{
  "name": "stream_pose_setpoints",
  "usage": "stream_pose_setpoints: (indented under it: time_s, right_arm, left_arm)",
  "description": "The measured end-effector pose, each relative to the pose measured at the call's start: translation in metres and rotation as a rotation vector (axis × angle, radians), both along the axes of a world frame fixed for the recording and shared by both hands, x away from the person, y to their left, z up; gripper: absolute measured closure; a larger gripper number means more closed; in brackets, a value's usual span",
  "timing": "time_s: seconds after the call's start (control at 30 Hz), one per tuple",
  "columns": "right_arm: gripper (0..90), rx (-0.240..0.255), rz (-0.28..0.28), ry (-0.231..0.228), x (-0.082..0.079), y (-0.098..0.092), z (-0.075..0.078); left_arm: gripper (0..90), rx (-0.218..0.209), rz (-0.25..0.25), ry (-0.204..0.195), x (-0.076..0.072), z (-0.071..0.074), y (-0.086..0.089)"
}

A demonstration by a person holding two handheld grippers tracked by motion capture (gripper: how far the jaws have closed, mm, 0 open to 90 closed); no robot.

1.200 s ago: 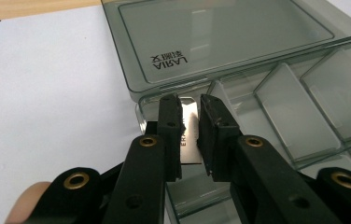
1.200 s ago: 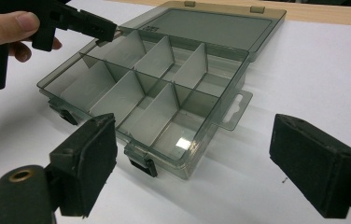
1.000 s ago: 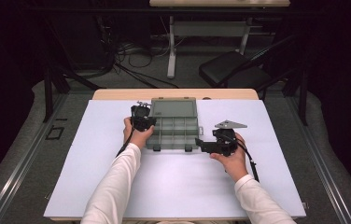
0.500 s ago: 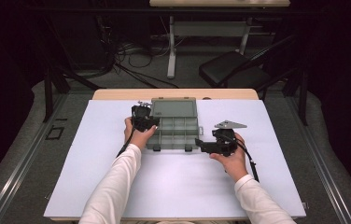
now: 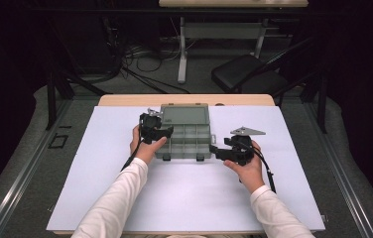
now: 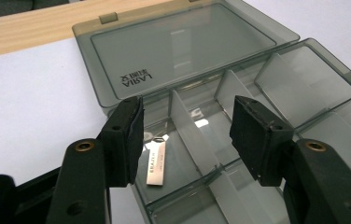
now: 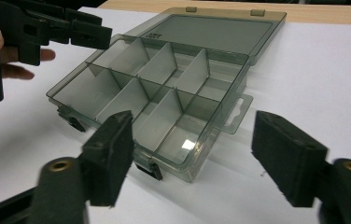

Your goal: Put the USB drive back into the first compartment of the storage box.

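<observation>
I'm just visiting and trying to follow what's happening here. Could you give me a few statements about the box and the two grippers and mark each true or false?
1. The box has its lid open. True.
2. A small metal stick lies in a box compartment. True.
3. The left gripper clamps the stick. False: its jaws have just been opening and stand apart above it.
4. The right gripper holds the box. False: its jaws, just closing somewhat, stand apart with the box corner beyond them.
5. The box sits on bare wood. False: it sits on a white sheet.
</observation>
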State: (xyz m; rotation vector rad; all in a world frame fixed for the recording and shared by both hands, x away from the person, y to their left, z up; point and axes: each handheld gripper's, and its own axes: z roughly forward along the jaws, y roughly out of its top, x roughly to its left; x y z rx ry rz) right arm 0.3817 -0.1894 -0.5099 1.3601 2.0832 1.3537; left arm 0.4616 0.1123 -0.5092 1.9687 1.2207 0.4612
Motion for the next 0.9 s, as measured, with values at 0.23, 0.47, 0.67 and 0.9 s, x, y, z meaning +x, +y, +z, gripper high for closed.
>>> stream_pose_setpoints:
  time_s: [0.23, 0.47, 0.67, 0.9]
  right_arm:
    - [41.4, -0.005, 0.006, -0.034, -0.003, 0.001, 0.007]
    - [44.5, -0.027, 0.039, -0.054, -0.005, 0.003, 0.009]
    - [47.6, -0.048, 0.048, -0.038, -0.004, 0.002, 0.009]
    - [45.7, -0.07, 0.09, -0.011, -0.004, 0.003, 0.007]
  left_arm:
    - [39.1, -0.105, -0.005, 0.035, -0.003, 0.004, 0.013]
    - [26.7, -0.12, -0.031, 0.01, -0.008, 0.007, 0.016]
    - [21.2, -0.128, -0.052, -0.027, -0.015, 0.012, 0.019]
    - [20.2, -0.192, -0.088, 0.005, -0.014, 0.01, 0.02]
